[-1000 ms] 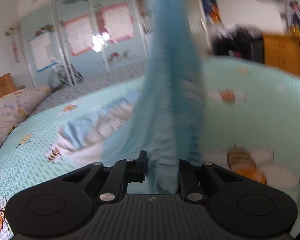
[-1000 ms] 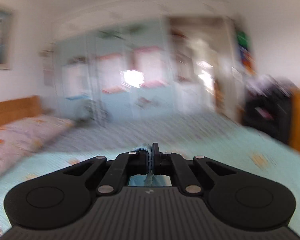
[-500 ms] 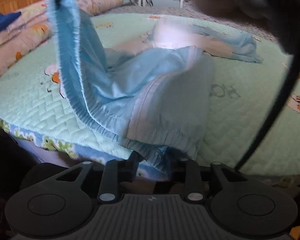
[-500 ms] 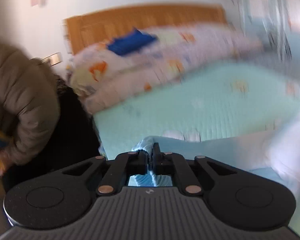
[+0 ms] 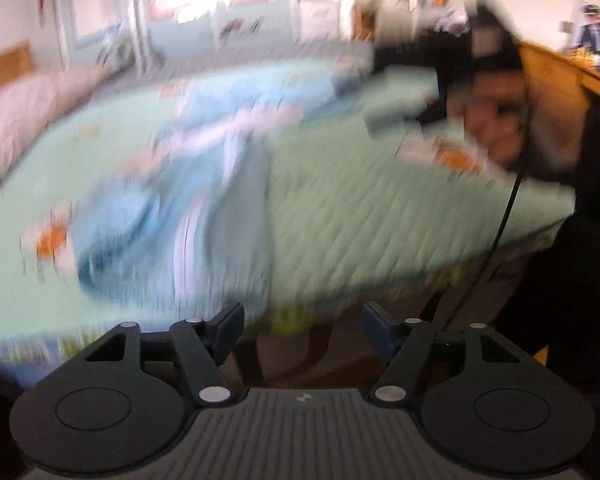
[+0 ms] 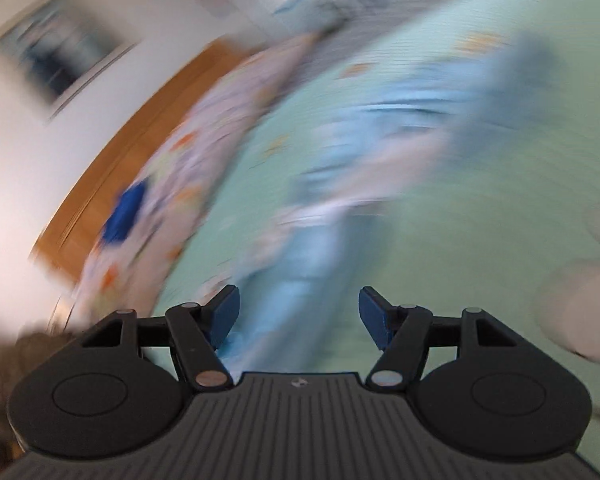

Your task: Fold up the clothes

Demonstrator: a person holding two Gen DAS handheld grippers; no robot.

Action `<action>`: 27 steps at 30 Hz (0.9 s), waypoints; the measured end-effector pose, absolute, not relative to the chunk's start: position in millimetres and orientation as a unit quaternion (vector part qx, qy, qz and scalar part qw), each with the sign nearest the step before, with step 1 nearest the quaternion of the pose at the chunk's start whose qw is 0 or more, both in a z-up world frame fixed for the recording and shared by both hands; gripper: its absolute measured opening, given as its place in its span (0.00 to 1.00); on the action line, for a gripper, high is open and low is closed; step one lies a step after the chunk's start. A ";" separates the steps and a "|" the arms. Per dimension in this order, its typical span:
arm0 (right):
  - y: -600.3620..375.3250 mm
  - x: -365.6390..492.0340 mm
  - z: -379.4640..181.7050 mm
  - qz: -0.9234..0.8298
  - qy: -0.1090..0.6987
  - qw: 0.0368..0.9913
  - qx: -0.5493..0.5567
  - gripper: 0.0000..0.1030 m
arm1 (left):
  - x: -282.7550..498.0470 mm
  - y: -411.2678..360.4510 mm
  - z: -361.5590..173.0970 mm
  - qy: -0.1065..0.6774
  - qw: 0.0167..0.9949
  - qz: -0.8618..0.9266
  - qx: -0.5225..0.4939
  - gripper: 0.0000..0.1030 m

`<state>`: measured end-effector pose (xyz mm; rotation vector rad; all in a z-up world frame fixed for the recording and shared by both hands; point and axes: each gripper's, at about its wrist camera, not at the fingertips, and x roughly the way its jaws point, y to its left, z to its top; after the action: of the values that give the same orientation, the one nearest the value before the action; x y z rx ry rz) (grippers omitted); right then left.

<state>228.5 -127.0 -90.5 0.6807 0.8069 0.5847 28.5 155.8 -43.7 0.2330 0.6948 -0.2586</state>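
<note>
Garment of pale blue fabric (image 5: pixel 204 208) lies loose and rumpled on the mint quilted bedspread (image 5: pixel 380 220), one end reaching toward the near edge of the bed, with no neat fold visible through the heavy motion blur. In the right wrist view the same blue cloth (image 6: pixel 312 264) runs up from just ahead of the tool across the bed toward more pale clothing (image 6: pixel 412 120) farther off.

Both tools are spread wide and hold nothing: the left tool (image 5: pixel 303 330) hangs off the bed's edge, over the dark gap below it, and the right tool (image 6: pixel 299 316) hovers above the garment's near end, a scrap of blue showing by its left finger.

Risks, as a judgement: with both views smeared, either tool could close on the bedspread along with the cloth, or catch only one layer and drag the piece into a worse heap. The end nearest the edge could slide off the bed. A black cable (image 5: pixel 508 208) hanging from the right tool (image 5: pixel 440 80), seen in the left wrist view, could snag the fabric.
</note>
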 end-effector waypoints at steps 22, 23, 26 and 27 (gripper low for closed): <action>-242.5 193.4 -185.0 0.248 0.332 0.760 0.500 0.63 | 265.9 -16.2 -84.2 0.201 0.834 -0.023 0.512 0.90; -245.1 194.9 -187.2 0.250 0.331 0.752 0.511 0.63 | 275.0 -19.2 -87.4 0.206 0.833 -0.021 0.513 0.90; -252.1 199.2 -194.5 0.257 0.325 0.725 0.551 0.63 | 302.2 -28.2 -97.0 0.221 0.828 -0.014 0.515 0.89; -255.0 200.8 -197.2 0.259 0.323 0.714 0.565 0.63 | 311.3 -31.3 -100.2 0.226 0.827 -0.012 0.515 0.90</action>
<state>200.8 -255.0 -197.2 1.2519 0.7161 0.5732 311.3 -31.3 -100.2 1.0945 0.4795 -0.0264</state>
